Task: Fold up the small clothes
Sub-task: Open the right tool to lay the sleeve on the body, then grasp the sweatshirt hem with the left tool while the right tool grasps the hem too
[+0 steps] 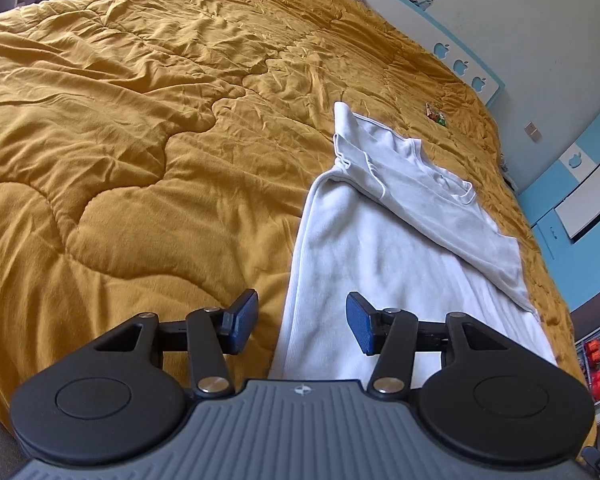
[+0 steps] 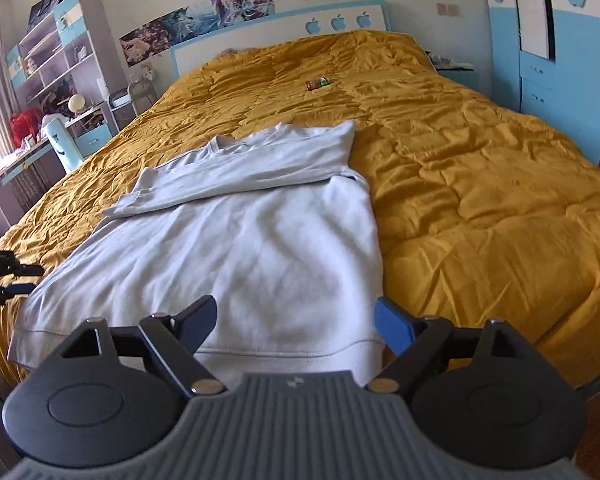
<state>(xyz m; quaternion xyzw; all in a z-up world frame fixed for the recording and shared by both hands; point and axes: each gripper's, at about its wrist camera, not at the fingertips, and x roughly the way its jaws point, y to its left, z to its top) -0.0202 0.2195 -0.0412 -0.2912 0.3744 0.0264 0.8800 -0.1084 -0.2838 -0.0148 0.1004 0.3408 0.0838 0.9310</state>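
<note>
A white long-sleeved sweatshirt [image 2: 236, 248] lies flat on the mustard quilt [image 2: 480, 184], collar away from me, with a sleeve folded across its chest. It also shows in the left wrist view [image 1: 380, 248]. My left gripper [image 1: 302, 326] is open and empty, hovering over the sweatshirt's left hem edge. My right gripper [image 2: 300, 330] is open and empty, just above the hem at its right corner. The left gripper's tips [image 2: 8, 280] show at the left edge of the right wrist view.
A small green and red wrapper [image 2: 318, 83] lies on the quilt beyond the collar; it also shows in the left wrist view [image 1: 436, 114]. A blue-and-white headboard [image 2: 284, 36], a blue wardrobe [image 2: 560, 40] and shelves with a desk [image 2: 56, 80] surround the bed.
</note>
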